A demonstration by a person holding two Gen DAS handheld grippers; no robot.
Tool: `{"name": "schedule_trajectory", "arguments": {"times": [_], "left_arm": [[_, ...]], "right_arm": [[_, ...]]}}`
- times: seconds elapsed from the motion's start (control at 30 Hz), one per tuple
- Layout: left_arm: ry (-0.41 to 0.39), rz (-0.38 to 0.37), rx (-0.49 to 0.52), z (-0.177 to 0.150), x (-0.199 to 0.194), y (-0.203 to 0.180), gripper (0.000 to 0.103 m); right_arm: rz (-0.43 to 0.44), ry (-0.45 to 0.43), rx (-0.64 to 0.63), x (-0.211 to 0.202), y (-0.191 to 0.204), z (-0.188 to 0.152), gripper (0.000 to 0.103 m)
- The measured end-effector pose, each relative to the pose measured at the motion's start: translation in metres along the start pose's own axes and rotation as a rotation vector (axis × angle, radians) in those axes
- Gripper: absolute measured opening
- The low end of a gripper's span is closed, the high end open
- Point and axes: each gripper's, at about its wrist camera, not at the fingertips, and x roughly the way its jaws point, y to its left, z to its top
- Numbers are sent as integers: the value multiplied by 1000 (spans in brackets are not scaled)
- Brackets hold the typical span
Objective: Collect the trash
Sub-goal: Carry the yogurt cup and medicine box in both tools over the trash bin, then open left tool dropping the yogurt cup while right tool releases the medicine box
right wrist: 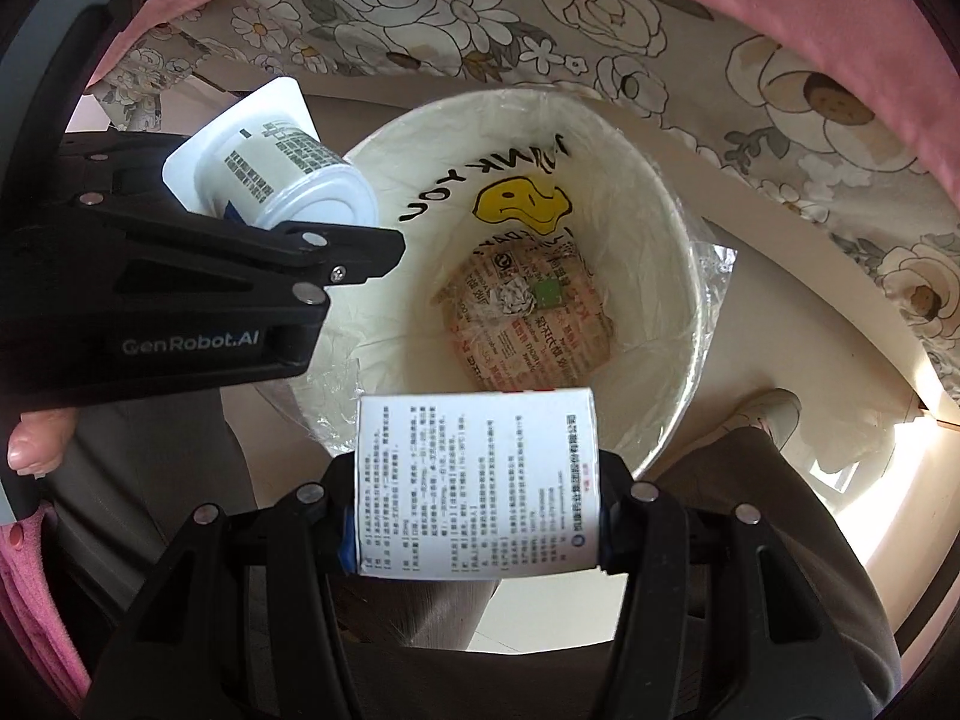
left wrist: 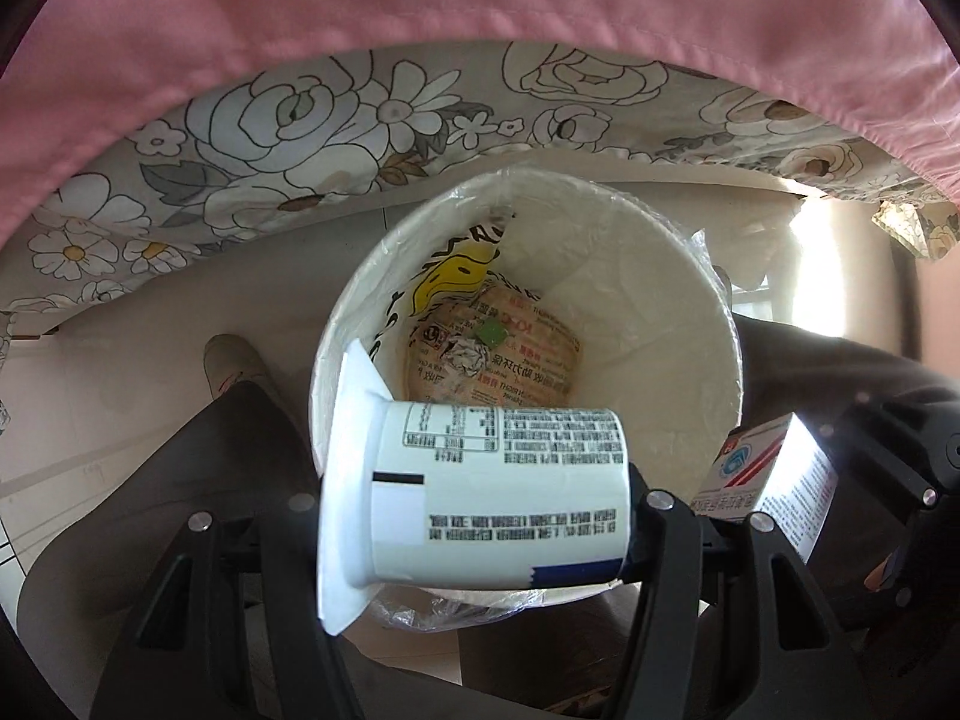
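Fingers (left wrist: 666,516) clamp a yogurt cup (left wrist: 492,492) above the bin (left wrist: 708,324).

So the count: one white bin (left wrist: 690,324) lined with one clear bag (right wrist: 708,276), and down inside it one printed wrapper (left wrist: 540,360), one crumpled foil ball (left wrist: 465,357) and one little green square (left wrist: 491,333). Up top there's one white yogurt cup (left wrist: 498,492) and one small printed box (right wrist: 480,480), so two bits of trash in the air, one each in two black grippers (left wrist: 474,534) (right wrist: 474,516). One shoe (left wrist: 231,360) on the floor too.
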Motion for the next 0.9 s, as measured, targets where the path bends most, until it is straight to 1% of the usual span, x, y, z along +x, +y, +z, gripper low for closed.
{"name": "schedule_trajectory", "arguments": {"times": [0.07,0.3,0.47,0.7,0.9], "left_arm": [[15,-9,-16,1,8,3,62],[69,-38,-65,5,35,10,62],[109,-54,-81,7,52,11,62],[149,-47,-101,13,73,14,63],[194,-69,-129,17,85,16,64]], "right_arm": [[13,19,24,8,-3,1,55],[13,82,84,36,-8,6,55],[19,115,131,56,-13,9,55],[-8,149,134,77,-11,14,55],[-20,165,159,87,-12,17,55]]}}
